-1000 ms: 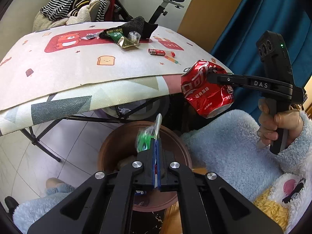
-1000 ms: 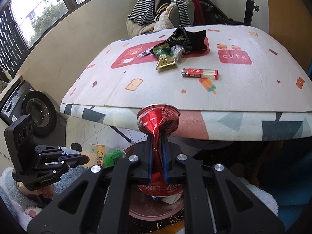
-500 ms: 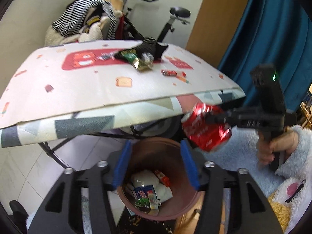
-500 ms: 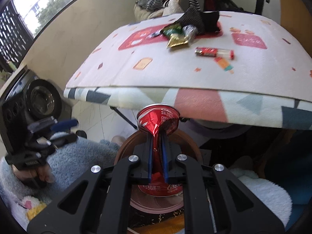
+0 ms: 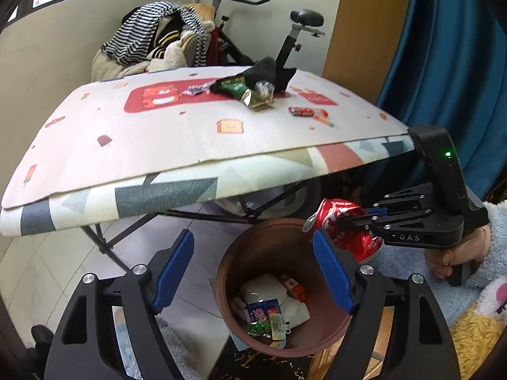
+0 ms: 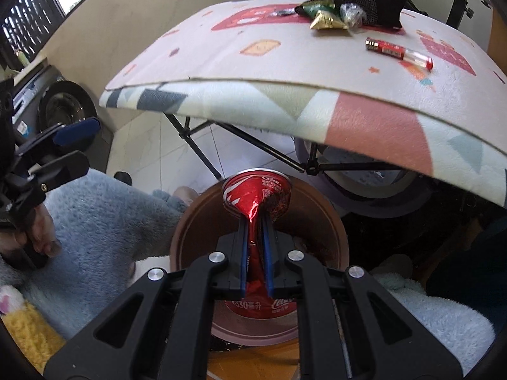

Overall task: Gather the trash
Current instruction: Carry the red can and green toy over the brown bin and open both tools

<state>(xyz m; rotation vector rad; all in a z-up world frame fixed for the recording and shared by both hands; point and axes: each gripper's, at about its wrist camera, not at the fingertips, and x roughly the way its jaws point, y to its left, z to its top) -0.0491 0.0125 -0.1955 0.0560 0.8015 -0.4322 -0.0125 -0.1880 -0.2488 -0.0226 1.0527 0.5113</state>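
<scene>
A brown bin (image 5: 253,262) stands on the floor below the table's front edge, with several wrappers inside; it also shows in the right wrist view (image 6: 202,212). My left gripper (image 5: 253,272) is open and empty above the bin. My right gripper (image 6: 256,240) is shut on a crushed red cola can (image 6: 253,196) and holds it over the bin's rim; the can also shows in the left wrist view (image 5: 342,224). More trash lies on the table: a green and gold wrapper (image 5: 244,93) and a red lighter (image 5: 304,111).
The table (image 5: 158,139) has a patterned cloth and folding legs. A black mesh cloth (image 5: 269,71) lies at its far side. Behind stand a chair with clothes (image 5: 158,41) and an exercise bike (image 5: 298,31). A washing machine (image 6: 63,107) is at the left.
My left gripper opened and let go of the green wrapper, which now lies in the bin. My right gripper carried the can down to the bin's rim.
</scene>
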